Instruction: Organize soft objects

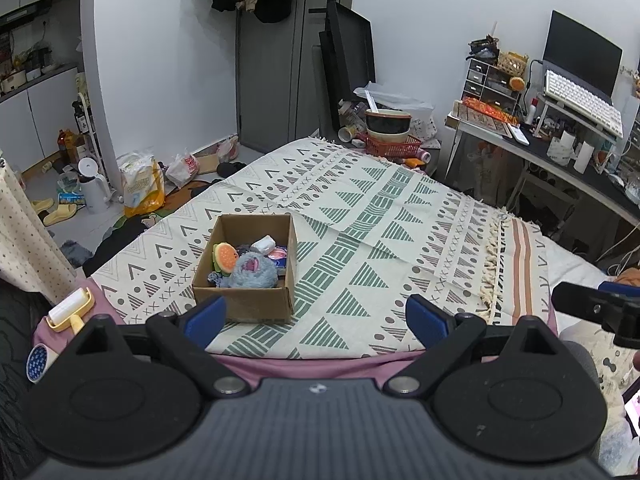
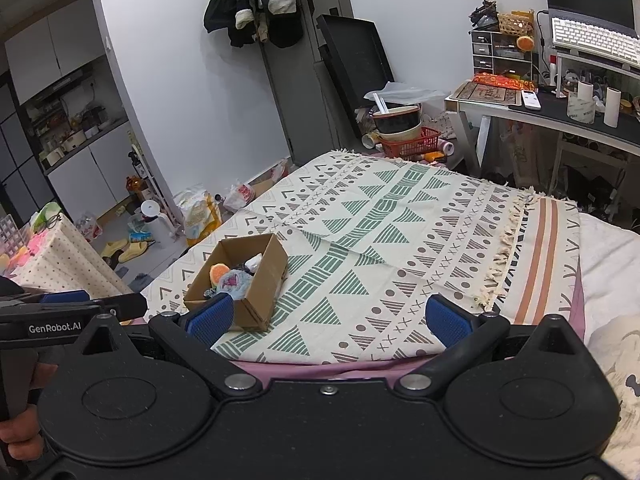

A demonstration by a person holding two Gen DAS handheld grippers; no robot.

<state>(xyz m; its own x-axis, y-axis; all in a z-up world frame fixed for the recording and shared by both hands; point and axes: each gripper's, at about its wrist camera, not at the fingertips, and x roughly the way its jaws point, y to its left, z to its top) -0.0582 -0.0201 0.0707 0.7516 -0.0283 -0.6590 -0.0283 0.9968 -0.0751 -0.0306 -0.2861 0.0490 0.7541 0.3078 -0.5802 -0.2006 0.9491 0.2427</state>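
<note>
The left gripper (image 1: 316, 318) has its blue fingers (image 1: 424, 316) spread wide with nothing between them, and the right gripper (image 2: 330, 316) is just as wide and empty. Just ahead of the left finger of each sits the cardboard box (image 1: 244, 300) on the patterned blanket (image 1: 380, 216). Inside it lie a grey plush toy (image 1: 254, 270), a burger toy (image 1: 225, 256) and other small soft pieces. No loose soft things show on the blanket beyond the fingers, so the sorting looks finished or very nearly so.

Left gripper (image 1: 316, 318) and right gripper (image 2: 329, 317) — both spread wide, empty
</note>
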